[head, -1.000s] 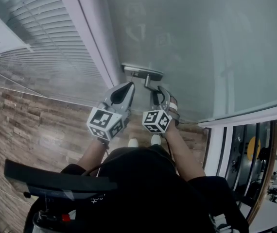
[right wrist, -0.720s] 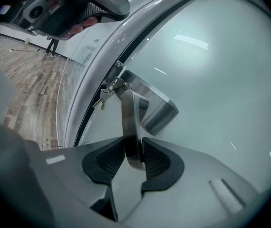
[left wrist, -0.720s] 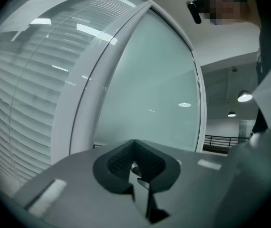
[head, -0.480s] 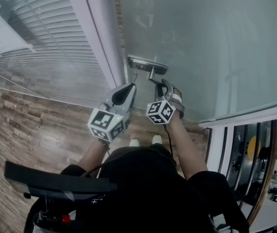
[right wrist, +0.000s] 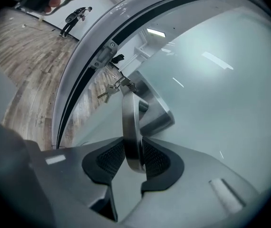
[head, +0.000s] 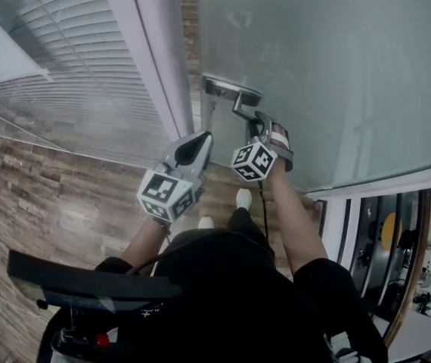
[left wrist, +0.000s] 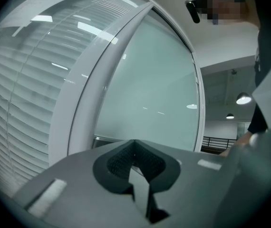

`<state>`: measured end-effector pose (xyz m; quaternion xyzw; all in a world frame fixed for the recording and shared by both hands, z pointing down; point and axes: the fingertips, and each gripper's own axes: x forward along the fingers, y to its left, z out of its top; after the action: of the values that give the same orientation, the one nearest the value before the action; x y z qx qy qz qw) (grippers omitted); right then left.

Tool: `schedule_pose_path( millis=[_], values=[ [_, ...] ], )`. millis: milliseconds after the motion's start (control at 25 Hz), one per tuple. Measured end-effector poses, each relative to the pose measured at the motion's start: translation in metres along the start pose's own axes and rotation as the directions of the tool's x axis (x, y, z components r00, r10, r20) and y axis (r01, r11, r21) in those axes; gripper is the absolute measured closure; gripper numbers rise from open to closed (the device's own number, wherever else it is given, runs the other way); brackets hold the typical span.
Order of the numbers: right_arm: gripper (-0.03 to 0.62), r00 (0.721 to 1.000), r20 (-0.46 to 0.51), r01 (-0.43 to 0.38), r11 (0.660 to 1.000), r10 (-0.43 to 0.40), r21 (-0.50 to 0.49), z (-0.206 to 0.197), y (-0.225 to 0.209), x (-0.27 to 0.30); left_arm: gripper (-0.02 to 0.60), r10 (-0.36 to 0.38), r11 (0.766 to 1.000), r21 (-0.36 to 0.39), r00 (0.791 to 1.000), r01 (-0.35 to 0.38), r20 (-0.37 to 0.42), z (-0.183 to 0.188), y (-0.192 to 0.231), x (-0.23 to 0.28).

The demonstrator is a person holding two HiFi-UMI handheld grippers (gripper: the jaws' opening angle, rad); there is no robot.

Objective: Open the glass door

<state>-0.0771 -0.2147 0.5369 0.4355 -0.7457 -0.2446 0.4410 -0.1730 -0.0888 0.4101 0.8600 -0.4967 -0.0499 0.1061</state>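
Note:
The frosted glass door [head: 329, 66] stands a little ajar from its white frame [head: 155, 59]. Its metal lever handle [head: 234, 93] runs between the pads of my right gripper [head: 259, 121]. In the right gripper view the handle [right wrist: 131, 127] sits squeezed between both pads of the right gripper [right wrist: 134, 158], whose jaws are opening slightly. A bunch of keys [right wrist: 111, 91] hangs from the lock beside the handle. My left gripper [head: 200, 138] hovers left of the handle near the frame, apart from the door. Seen in its own view, the left gripper [left wrist: 135, 158] is shut with nothing in it.
White blinds [head: 57, 59] fill the panel left of the frame. Wood-look floor [head: 49, 203] lies below and shows through the gap at the door's edge [head: 189, 51]. The person's shoes [head: 243, 199] stand just behind the door. A dark-framed glass partition [head: 382, 240] is at the right.
The door has swung away from the frame and the gap at its edge has widened. My right gripper went forward and right with the handle. The left gripper stayed put.

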Motion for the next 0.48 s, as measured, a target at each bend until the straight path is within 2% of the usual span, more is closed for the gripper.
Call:
schedule_pose_path(
  millis=[360, 480],
  values=[
    [0.478, 0.999, 0.044, 0.032, 0.993, -0.027, -0.114, 0.009, -0.016, 0.02, 0.581, 0.006, 1.0, 0.009, 1.0, -0.006, 0.004, -0.002, -0.001, 0.026],
    [0.472, 0.998, 0.06, 0.021, 0.993, -0.014, -0.117, 0.008, -0.022, 0.039, 0.58, 0.011, 1.0, 0.003, 1.0, -0.011, -0.008, -0.007, 0.005, 0.05]
  ],
)
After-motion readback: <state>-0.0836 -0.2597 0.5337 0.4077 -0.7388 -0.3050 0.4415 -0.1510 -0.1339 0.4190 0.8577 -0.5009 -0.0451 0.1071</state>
